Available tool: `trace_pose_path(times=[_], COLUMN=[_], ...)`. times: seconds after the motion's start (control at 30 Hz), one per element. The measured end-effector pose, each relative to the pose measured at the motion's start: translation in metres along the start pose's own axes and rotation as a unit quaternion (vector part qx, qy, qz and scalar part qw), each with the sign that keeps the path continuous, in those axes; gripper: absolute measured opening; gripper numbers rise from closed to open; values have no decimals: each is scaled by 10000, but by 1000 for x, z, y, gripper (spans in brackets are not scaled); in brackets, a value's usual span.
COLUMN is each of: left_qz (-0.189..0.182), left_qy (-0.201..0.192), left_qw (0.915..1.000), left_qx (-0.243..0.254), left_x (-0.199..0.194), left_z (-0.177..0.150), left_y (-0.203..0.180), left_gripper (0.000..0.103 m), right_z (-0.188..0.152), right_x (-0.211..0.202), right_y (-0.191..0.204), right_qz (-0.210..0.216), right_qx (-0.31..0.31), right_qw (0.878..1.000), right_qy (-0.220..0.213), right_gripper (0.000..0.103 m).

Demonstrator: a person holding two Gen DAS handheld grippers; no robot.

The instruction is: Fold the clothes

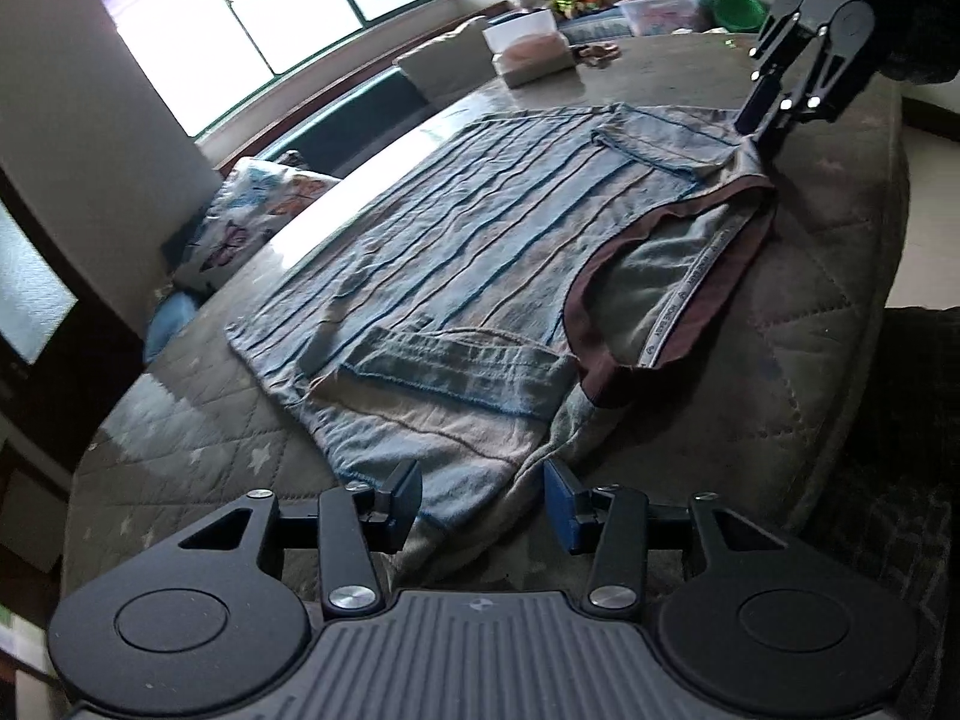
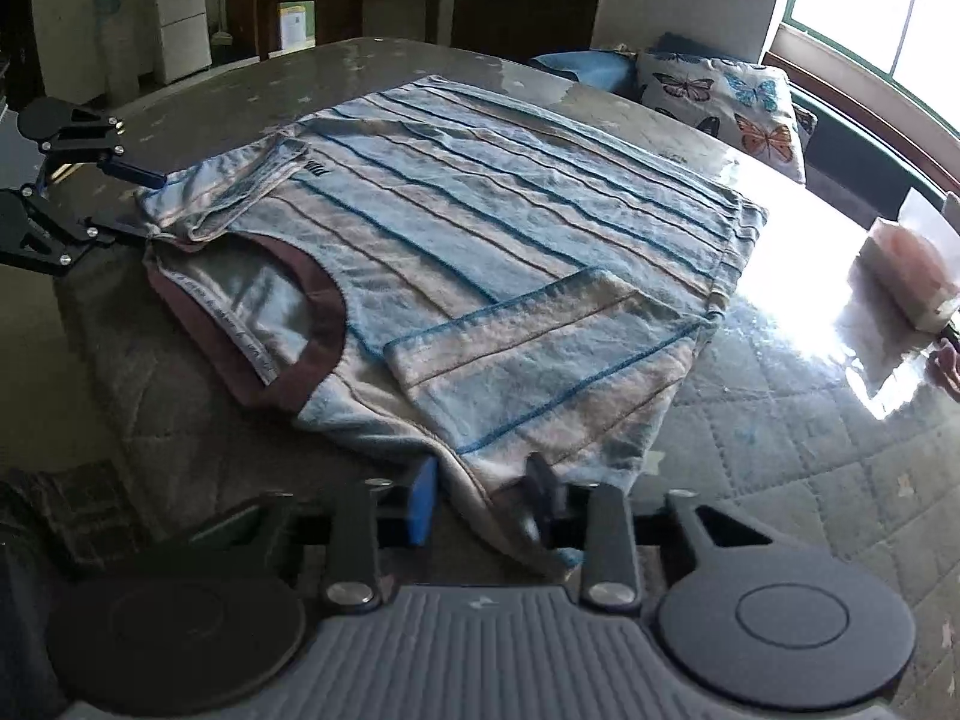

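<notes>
A light blue striped shirt [image 1: 456, 252] with a maroon collar [image 1: 690, 306] lies flat on the round table, both sleeves folded inward. My left gripper [image 1: 480, 501] is open, its fingers either side of the shirt's near shoulder edge. In the right wrist view the shirt [image 2: 480, 252] fills the middle. My right gripper [image 2: 480, 495] is open, its fingers straddling the shirt's other shoulder edge. The right gripper shows in the left wrist view [image 1: 757, 120] at the far shoulder. The left gripper shows in the right wrist view [image 2: 141, 207] at the far left.
The table [image 1: 840, 252] has a grey quilted cover with stars under a glossy sheet. A tissue box [image 1: 531, 54] and plastic containers [image 1: 654, 15] stand at its far edge. A butterfly cushion [image 2: 732, 108] lies on the window bench. Glare covers the table's right side [image 2: 798, 252].
</notes>
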State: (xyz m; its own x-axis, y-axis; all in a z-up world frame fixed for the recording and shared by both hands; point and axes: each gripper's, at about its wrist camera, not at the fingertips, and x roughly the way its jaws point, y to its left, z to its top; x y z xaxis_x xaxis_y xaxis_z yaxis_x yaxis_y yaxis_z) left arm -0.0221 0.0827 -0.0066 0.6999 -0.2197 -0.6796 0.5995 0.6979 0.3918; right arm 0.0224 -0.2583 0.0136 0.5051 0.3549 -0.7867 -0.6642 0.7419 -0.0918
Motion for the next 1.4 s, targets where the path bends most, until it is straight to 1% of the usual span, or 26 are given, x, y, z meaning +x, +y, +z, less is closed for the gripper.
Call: trace_pose_path(times=[0.03, 0.13, 0.23, 0.27, 0.3, 0.33, 0.37, 0.4, 0.5, 0.7, 0.83, 0.9, 0.97, 1.03, 1.1, 1.17, 1.23, 1.3, 1.4], left_qz=[-94, -303, -517, -583, -595, -572, -549, -507, -333, 47, 265, 426, 534, 657, 781, 874, 966, 1027, 1071], left_qy=[8, 31, 35, 32, 33, 36, 40, 26, -51, -371, -592, -703, -882, -1061, -1230, -1323, -1375, -1395, -1372], left_qw=[10000, 9995, 9986, 9982, 9980, 9980, 9979, 9978, 9973, 9942, 9913, 9885, 9830, 9782, 9737, 9716, 9708, 9697, 9688], left_qx=[4, 39, -79, -137, -202, -270, -339, -416, -656, -1007, -1143, -1273, -1521, -1657, -1753, -1758, -1710, -1725, -1764], left_x=[1, 3, 6, 7, 7, 8, 8, 6, -1, -39, -77, -97, -118, -132, -143, -144, -137, -128, -102], left_z=[1, 2, 3, 3, 3, 4, 4, 5, 7, 9, 7, 6, 8, 12, 17, 26, 36, 46, 62], left_y=[2, 7, 11, 12, 12, 12, 12, 12, 12, 4, -11, -17, -18, -14, -10, -2, 9, 22, 43], left_gripper=[38, 35, 18, 13, 12, 9, 7, 6, 5, 5, 4, 4, 4, 4, 4, 4, 4, 4, 4], right_z=[1, 2, 4, 5, 5, 5, 6, 6, 7, 3, -5, -11, -15, -16, -13, -3, 9, 21, 46], right_x=[0, 2, 3, 3, 4, 5, 5, 4, -2, -30, -66, -87, -106, -129, -143, -149, -149, -145, -129], right_y=[-1, -3, -4, -5, -6, -6, -6, -6, -3, 5, 19, 28, 35, 46, 50, 49, 43, 36, 24], right_qz=[-3, -13, -23, -28, -39, -59, -86, -103, -192, -344, -372, -378, -369, -400, -449, -505, -561, -618, -681], right_qx=[10, 40, 70, 82, 120, 165, 192, 216, 292, 340, 309, 296, 322, 277, 190, 115, 64, 18, -5], right_qw=[10000, 10000, 10000, 10000, 9999, 9998, 9998, 9997, 9992, 9970, 9950, 9938, 9923, 9902, 9882, 9863, 9847, 9834, 9826], right_qy=[1, 5, 8, 8, 0, -13, -35, -76, -213, -600, -870, -1007, -1133, -1310, -1451, -1569, -1649, -1707, -1728], right_gripper=[24, 24, 25, 25, 24, 22, 16, 9, 6, 5, 5, 5, 5, 5, 5, 5, 4, 4, 4])
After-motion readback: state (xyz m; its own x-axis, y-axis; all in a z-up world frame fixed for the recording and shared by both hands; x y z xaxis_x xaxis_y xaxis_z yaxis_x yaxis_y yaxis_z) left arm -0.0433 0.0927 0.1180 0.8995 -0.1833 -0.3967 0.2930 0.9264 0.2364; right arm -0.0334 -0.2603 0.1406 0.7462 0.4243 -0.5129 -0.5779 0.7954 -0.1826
